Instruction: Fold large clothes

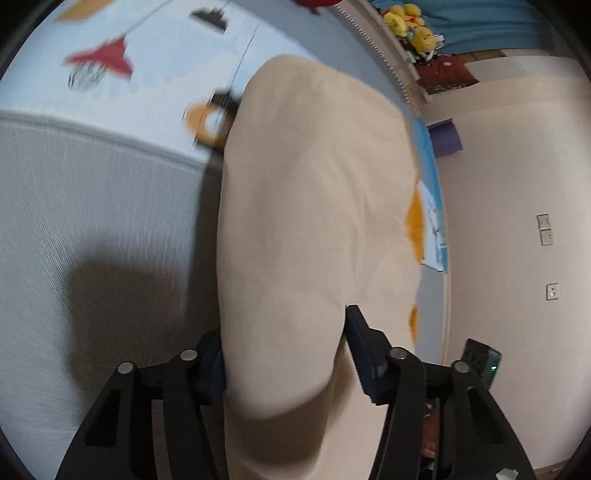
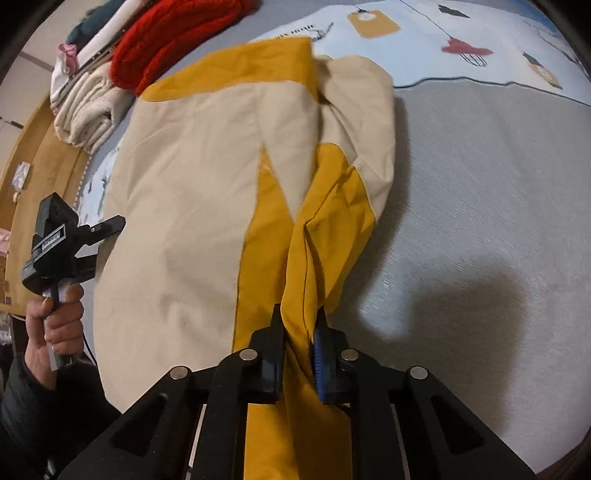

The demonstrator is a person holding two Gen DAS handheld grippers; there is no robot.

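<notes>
While the beige and mustard garment (image 2: pixel 192 192) lies spread over the grey bedcover (image 2: pixel 480 206), the right gripper (image 2: pixel 299 332) is clenched on a bunched mustard fold of it, the cloth pinched between both fingers at six o'clock of the right wrist view. From there the fabric runs up toward twelve o'clock, a mustard band topping the beige panel. At nine o'clock the left gripper (image 2: pixel 99 236), held in the person's hand (image 2: pixel 59 325), sits at the garment's edge. In the left wrist view its fingers (image 1: pixel 364 354) stand wide apart with a thick beige mass (image 1: pixel 314 221) between them; whether they press it, I cannot tell. A red knit (image 2: pixel 173 40) and folded cream cloth (image 2: pixel 88 118) are stacked toward eleven o'clock. Yellow plush toys (image 1: pixel 410 26) sit at one o'clock in the left view
</notes>
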